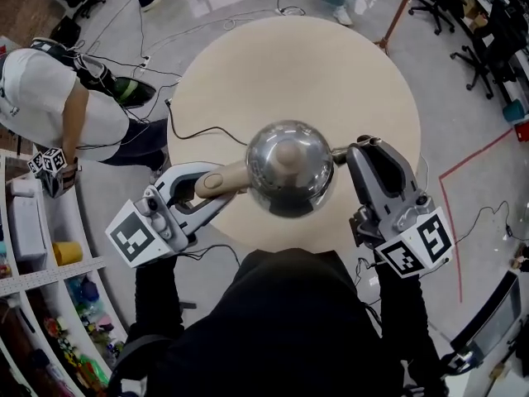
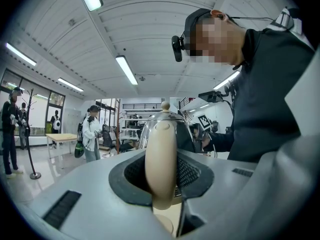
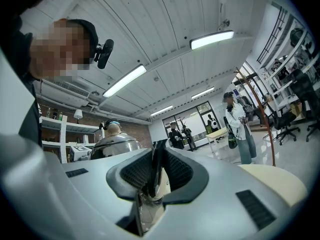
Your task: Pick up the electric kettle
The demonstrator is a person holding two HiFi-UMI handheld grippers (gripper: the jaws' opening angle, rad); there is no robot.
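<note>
Kettle (image 1: 289, 168) hangs between both claws over the counter's (image 1: 248, 64) near edge, long axis left-right — left claw (image 1: 208, 187) clenched on its handle (image 1: 225, 180), right claw (image 1: 354, 149) pinching the spout (image 1: 339, 150).

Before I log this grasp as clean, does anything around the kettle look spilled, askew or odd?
Nothing spilled or damaged. One oddity: the kettle is held at both ends, the left hand-held gripper clamping its beige handle, the right hand-held gripper pinching what looks like its spout.

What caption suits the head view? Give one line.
Left gripper clamps the beige handle of the steel kettle, right gripper pinches its spout, over a round table.
</note>
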